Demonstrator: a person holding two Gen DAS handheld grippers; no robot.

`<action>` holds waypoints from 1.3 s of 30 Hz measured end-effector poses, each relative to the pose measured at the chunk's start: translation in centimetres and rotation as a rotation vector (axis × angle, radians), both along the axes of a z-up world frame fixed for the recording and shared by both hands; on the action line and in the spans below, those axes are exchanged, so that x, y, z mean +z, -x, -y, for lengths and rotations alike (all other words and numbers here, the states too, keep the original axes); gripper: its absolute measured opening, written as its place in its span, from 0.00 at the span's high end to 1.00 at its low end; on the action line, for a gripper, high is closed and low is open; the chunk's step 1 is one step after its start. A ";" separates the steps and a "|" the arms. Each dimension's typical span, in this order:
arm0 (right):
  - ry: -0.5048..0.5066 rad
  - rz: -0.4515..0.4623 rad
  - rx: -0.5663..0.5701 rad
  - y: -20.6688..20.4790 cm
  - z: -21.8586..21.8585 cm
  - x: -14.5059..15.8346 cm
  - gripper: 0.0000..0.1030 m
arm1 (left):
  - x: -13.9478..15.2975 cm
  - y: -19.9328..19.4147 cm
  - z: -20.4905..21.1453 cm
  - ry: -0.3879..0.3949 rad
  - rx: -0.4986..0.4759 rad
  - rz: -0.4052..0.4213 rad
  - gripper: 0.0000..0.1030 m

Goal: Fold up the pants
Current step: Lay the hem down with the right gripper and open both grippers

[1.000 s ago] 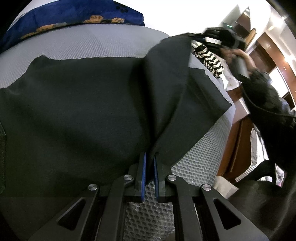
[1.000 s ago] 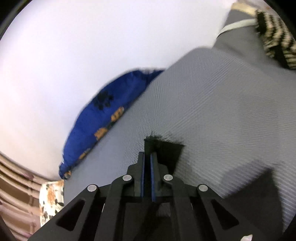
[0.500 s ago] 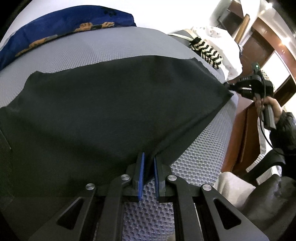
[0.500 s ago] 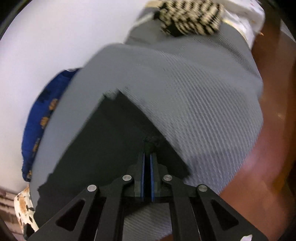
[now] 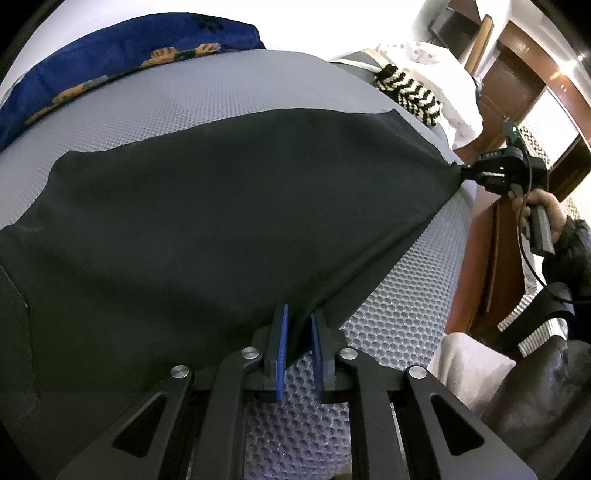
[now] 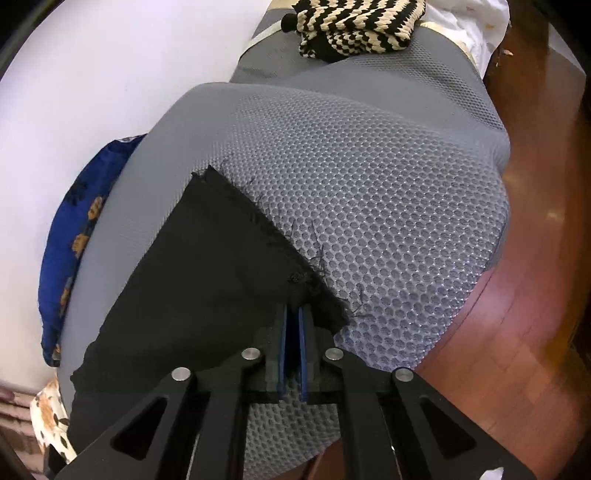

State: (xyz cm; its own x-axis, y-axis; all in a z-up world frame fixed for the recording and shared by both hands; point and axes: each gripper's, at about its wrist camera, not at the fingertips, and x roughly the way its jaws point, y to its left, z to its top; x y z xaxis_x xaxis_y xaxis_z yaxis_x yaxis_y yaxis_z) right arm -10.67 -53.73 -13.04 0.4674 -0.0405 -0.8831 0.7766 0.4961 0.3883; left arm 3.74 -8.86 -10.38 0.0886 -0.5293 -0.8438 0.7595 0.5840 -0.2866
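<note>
Black pants (image 5: 229,206) lie spread flat on a grey honeycomb-mesh mattress (image 5: 402,325). My left gripper (image 5: 297,317) is shut on the near edge of the pants, its blue pads pinching the cloth. My right gripper (image 6: 294,314) is shut on a frayed corner of the pants (image 6: 207,280). In the left wrist view the right gripper (image 5: 465,173) shows at the far right, held by a hand, pulling that corner taut near the mattress edge.
A blue patterned pillow (image 5: 110,62) lies at the far side by the white wall. A black-and-cream zigzag knit (image 6: 354,26) sits at the mattress end. Wooden floor (image 6: 517,332) and furniture are beyond the right edge. A dark chair (image 5: 535,398) stands nearby.
The right gripper carried its corner from over the pants out to the right mattress edge, unfolding the cloth flat and taut. The left gripper kept its hold in place.
</note>
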 end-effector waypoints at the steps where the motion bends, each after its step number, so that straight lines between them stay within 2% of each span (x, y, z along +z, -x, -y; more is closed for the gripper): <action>1: -0.010 -0.003 0.006 0.0 0.1 0.0 0.96 | 0.1 -0.1 0.1 -0.005 -0.002 -0.007 0.86; 3: -0.031 -0.004 0.016 0.1 0.3 0.4 0.87 | 0.4 -0.2 0.1 -0.002 -0.009 -0.024 0.82; 4: -0.025 -0.001 0.006 0.3 0.7 1.1 0.82 | 0.7 -0.3 -0.1 0.006 -0.013 -0.041 0.76; 5: -0.012 0.000 0.004 0.4 1.0 1.6 0.81 | 0.9 -0.4 -0.3 0.009 -0.012 -0.056 0.69; 7: 0.007 0.024 0.030 -0.1 1.8 2.7 0.81 | 2.0 -0.5 -1.1 0.039 -0.004 -0.067 0.60; 10: -0.005 0.096 0.127 -2.9 3.4 3.8 0.81 | 3.6 -0.9 -2.2 0.101 0.007 -0.050 0.58; 11: -0.007 0.114 0.194 -4.6 4.0 3.9 0.81 | 3.9 -1.3 -2.5 0.111 0.032 -0.039 0.55; 13: -0.005 0.119 0.255 -7.6 4.8 3.7 0.81 | 4.1 -2.3 -3.1 0.112 0.104 -0.020 0.54; 16: -0.032 0.115 0.333 -12.5 6.2 2.5 0.81 | 3.5 -4.4 -4.4 0.110 0.246 -0.041 0.54; 21: -0.016 0.064 0.402 -16.1 7.4 1.0 0.81 | 2.8 -5.9 -5.9 0.088 0.372 -0.041 0.54; 28: 0.020 0.010 0.422 -17.5 8.3 -0.6 0.81 | 2.0 -7.1 -6.2 0.064 0.425 -0.053 0.54; 31: 0.019 0.032 0.432 -17.8 8.6 -0.7 0.81 | 1.6 -7.2 -6.1 0.052 0.426 -0.059 0.54; 39: 0.026 0.018 0.491 -18.6 8.6 -1.0 0.81 | 1.0 -7.2 -5.9 0.041 0.426 -0.071 0.54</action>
